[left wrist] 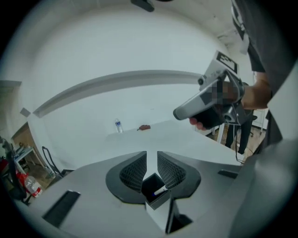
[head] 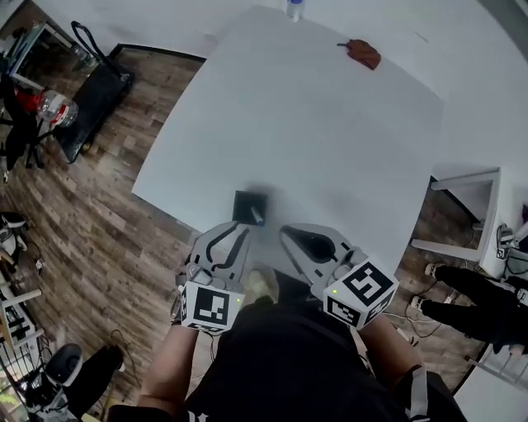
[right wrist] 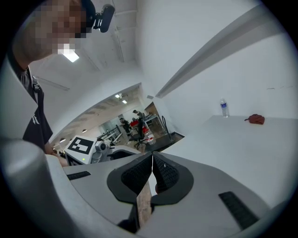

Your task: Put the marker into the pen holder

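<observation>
Head view with both gripper views, read left to right. The left gripper (head: pixel 235 232) hung over the near edge of the white table (head: pixel 313 132); in the left gripper view its jaws stood a little apart and clamped nothing. The pen holder (head: pixel 246 204) showed through the gap between them, lower down. In the head view this dark square holder stood upright on the table at about 1 o'clock from the left gripper's tips, just beyond them and near the table's front edge. The marker (head: pixel 256 216) was already inside it, leaning against one wall with its pale end showing at the mouth. At 3 o'clock from the holder, the right gripper (head: pixel 289 235) was held just beside it but apart from it. In its own view its jaws were closed together at the tips and gripped nothing. Far across the table stood a water bottle (head: pixel 295 8) at 12 o'clock, and a red-brown object (head: pixel 361 53) lay at 1 o'clock; neither was involved.

Judged from this arrangement, the insertion step was complete. The next move called only for drawing both grippers clear, without nudging the holder toward the nearby edge
</observation>
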`<state>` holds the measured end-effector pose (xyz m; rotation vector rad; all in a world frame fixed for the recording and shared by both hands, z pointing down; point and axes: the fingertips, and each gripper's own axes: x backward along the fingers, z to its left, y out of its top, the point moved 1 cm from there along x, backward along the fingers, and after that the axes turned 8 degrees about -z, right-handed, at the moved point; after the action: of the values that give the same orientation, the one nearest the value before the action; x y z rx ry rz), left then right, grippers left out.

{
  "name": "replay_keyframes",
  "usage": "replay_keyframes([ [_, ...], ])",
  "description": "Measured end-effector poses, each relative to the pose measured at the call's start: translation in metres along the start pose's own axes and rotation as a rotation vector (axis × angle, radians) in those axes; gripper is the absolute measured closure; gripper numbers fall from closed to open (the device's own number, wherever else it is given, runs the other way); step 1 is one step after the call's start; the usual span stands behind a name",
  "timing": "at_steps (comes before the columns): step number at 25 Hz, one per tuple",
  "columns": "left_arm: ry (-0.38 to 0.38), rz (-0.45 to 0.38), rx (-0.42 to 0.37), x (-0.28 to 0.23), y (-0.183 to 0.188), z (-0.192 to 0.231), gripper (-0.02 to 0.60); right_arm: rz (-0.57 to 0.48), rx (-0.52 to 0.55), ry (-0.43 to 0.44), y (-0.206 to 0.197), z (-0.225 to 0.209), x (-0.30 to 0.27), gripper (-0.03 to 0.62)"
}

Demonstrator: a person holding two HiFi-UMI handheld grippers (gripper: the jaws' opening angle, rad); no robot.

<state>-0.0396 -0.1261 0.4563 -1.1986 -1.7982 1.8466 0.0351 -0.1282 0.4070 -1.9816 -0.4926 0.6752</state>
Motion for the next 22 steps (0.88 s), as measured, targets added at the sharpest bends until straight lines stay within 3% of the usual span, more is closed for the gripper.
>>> replay_keyframes([
  [8, 0.036, -0.066, 0.042, 0.026, 0.022, -0.003, 0.516, -0.035, 0.044, -0.029, 0.008, 0.016, 0.006, 0.577],
  [17, 0.05, -0.152, 0.201, 0.057, 0.052, -0.016, 0.571, -0.055, 0.101, -0.011, 0.008, 0.05, 0.013, 0.579],
  [22, 0.05, -0.184, 0.251, 0.076, 0.064, -0.018, 0.575, -0.062, 0.127, -0.005, 0.007, 0.069, 0.014, 0.579],
])
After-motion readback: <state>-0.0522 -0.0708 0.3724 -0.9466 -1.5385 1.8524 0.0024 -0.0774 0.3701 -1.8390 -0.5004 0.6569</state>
